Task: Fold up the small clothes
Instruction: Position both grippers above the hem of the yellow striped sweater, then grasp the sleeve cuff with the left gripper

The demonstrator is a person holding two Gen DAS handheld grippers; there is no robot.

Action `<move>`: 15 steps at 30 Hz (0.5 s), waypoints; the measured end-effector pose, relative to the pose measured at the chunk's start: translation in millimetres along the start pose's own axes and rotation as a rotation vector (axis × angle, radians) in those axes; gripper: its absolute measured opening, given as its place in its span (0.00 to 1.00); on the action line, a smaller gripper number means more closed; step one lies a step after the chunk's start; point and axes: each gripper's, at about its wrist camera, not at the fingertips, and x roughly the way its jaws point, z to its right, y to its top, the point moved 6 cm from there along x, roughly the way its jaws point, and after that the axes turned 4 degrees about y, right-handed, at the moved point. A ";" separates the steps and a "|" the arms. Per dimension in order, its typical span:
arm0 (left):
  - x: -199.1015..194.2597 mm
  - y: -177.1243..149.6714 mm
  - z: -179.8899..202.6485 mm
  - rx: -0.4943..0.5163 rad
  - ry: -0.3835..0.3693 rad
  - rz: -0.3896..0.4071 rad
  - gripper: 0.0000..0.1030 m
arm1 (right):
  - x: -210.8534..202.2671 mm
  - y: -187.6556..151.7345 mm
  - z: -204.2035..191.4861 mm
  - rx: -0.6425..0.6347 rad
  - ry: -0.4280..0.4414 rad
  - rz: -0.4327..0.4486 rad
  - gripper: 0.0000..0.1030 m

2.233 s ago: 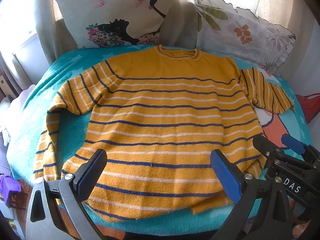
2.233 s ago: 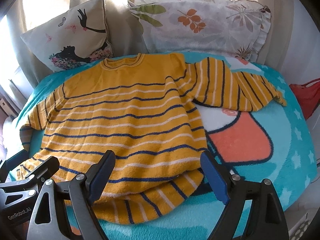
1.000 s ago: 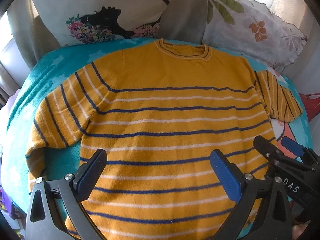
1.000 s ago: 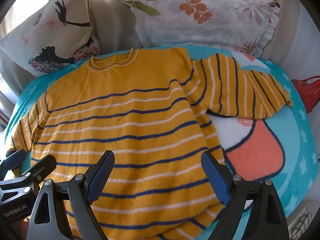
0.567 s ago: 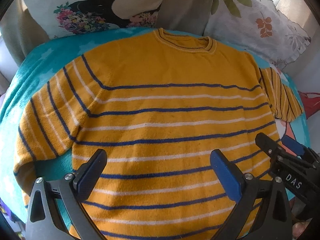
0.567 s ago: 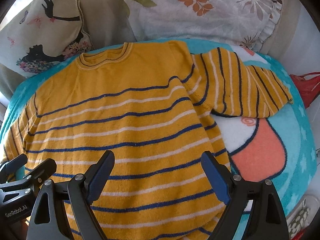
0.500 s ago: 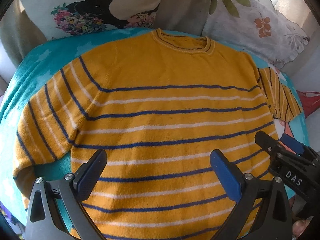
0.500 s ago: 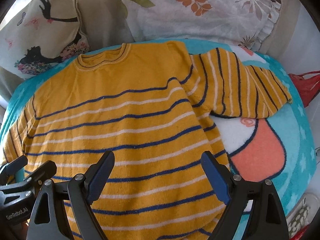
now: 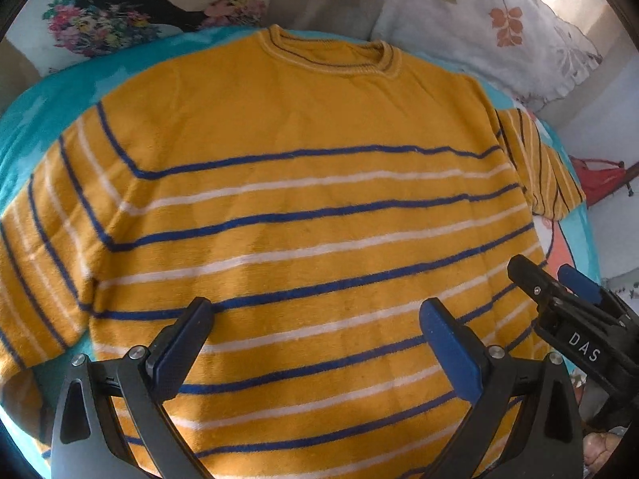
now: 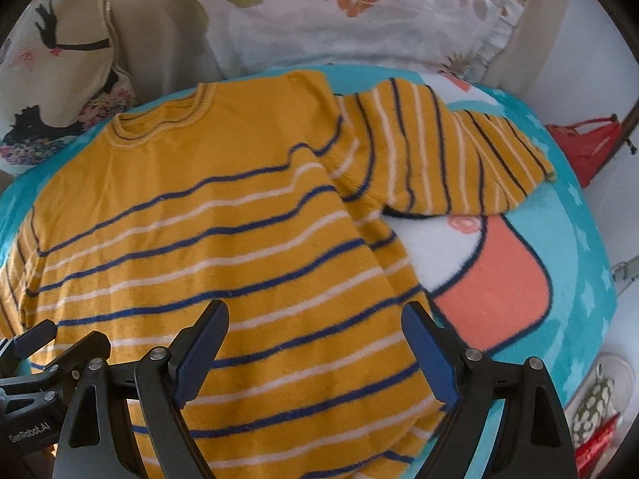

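A mustard-yellow sweater (image 9: 303, 207) (image 10: 207, 239) with blue and white stripes lies flat, face up, collar toward the pillows. Its right sleeve (image 10: 443, 159) stretches sideways over the blanket; its left sleeve (image 9: 36, 263) hangs toward the left edge. My left gripper (image 9: 315, 343) hovers open over the sweater's lower body, nothing between its fingers. My right gripper (image 10: 315, 343) is open too, above the lower right part of the body near the side seam. In the left wrist view the right gripper (image 9: 559, 291) shows at the right edge.
A turquoise blanket (image 10: 559, 239) with an orange and white cartoon print covers the bed. Two printed pillows (image 10: 359, 8) (image 9: 120, 20) lean at the back. A red object (image 10: 591, 139) sits off the right edge, and a patterned item (image 10: 595, 403) lies low at the right.
Both grippers have moved forward and lower over the sweater, which now fills more of each view; its hem has dropped out of sight. Both stay open.
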 end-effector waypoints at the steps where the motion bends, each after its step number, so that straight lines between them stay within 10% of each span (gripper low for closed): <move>1: 0.7 -0.2 1.6 0.007 -0.001 0.000 1.00 | -0.5 -1.6 2.4 0.006 -0.009 -0.001 0.89; 15: 10.2 -3.9 9.0 0.068 0.057 0.015 0.99 | 6.6 -21.5 11.9 0.048 -0.025 -0.030 0.89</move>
